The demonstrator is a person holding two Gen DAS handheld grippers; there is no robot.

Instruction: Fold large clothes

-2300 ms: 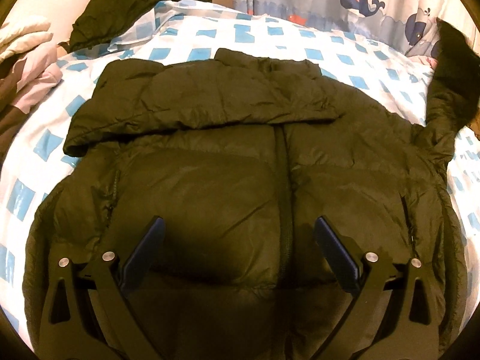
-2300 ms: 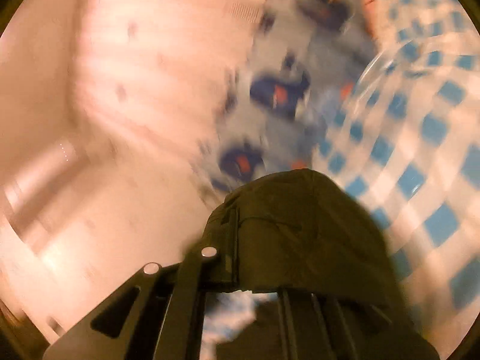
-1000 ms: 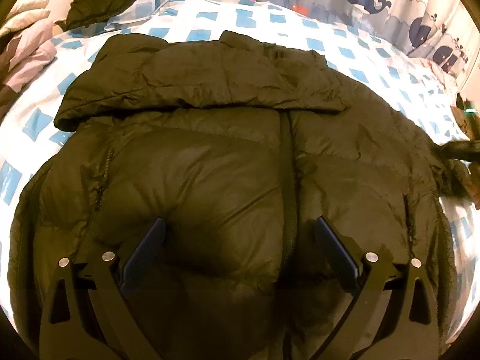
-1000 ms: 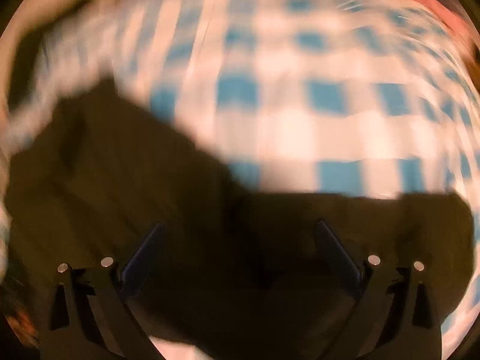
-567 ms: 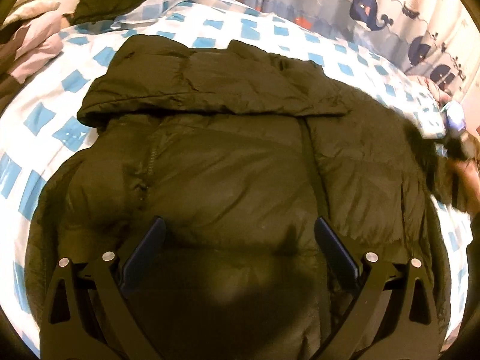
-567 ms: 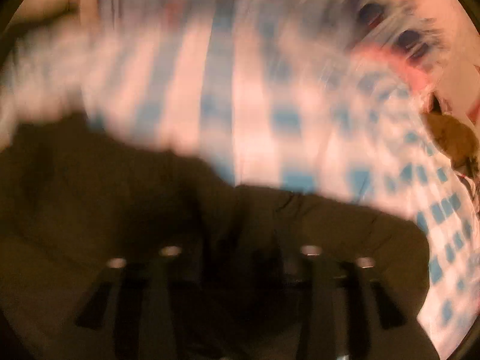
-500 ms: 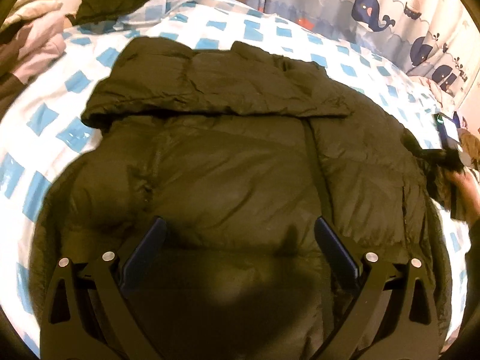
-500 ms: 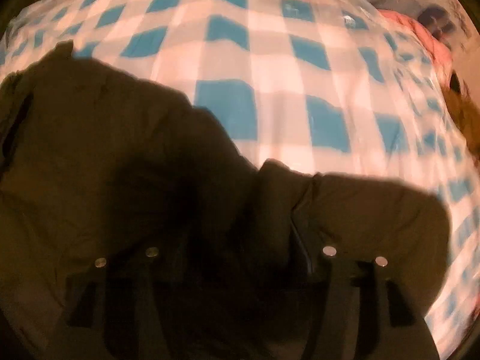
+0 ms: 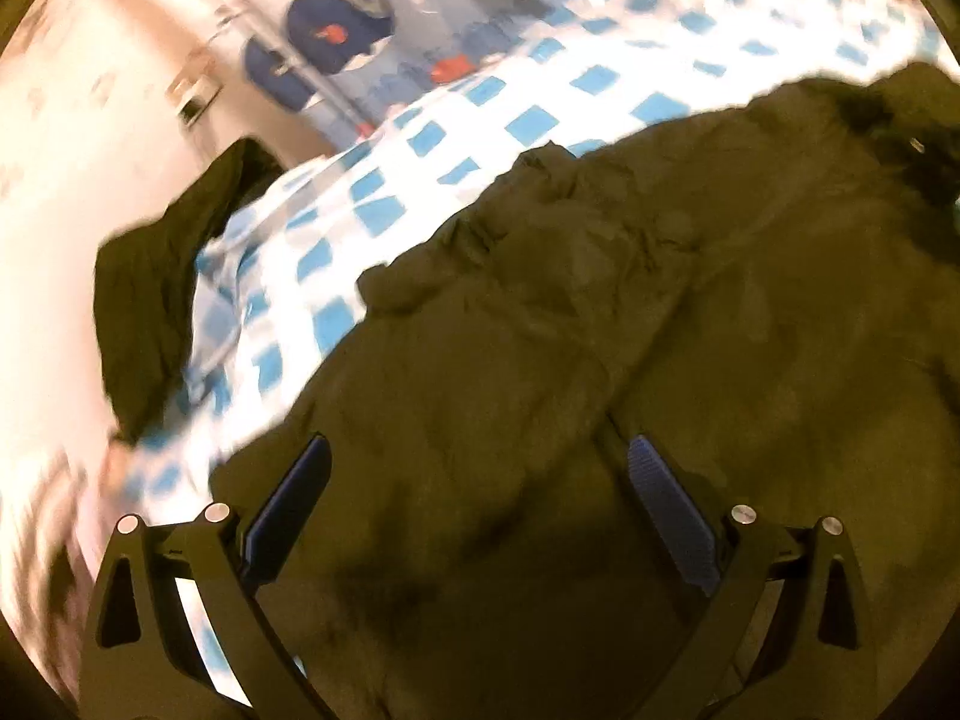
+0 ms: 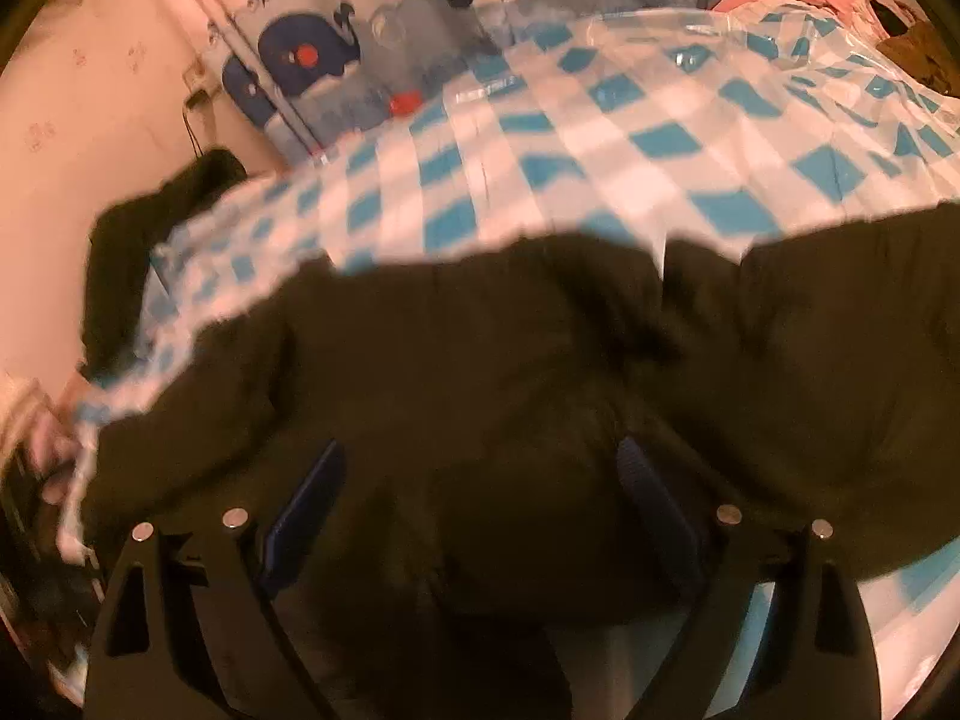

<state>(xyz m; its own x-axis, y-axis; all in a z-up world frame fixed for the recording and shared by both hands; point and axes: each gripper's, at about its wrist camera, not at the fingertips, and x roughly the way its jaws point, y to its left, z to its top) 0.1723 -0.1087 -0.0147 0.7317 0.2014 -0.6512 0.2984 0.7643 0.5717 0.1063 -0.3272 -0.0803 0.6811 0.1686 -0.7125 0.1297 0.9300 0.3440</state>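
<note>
Jacket [image 9: 600, 360] fabric, dark olive and puffy, fills most of the left wrist view, spread flat on the blue-and-white checked bedspread [image 9: 540, 90] with its creased upper part bunched toward the middle. A second dark garment [image 9: 150, 300] lies apart at the bed's far edge, below the whale-print curtain [image 9: 336, 36]. The left gripper [image 9: 480, 498] tilts down over the jacket, jaws spread wide and gripping nothing (the whole view is motion-blurred).

From the right wrist view, the jacket [image 10: 540, 390] runs as a dark band across the checked bedspread [image 10: 660, 138]. The right gripper [image 10: 480, 480] angles down over it; its jaws have just been opening and now stand wide, the padding lying between them unpinched.
</note>
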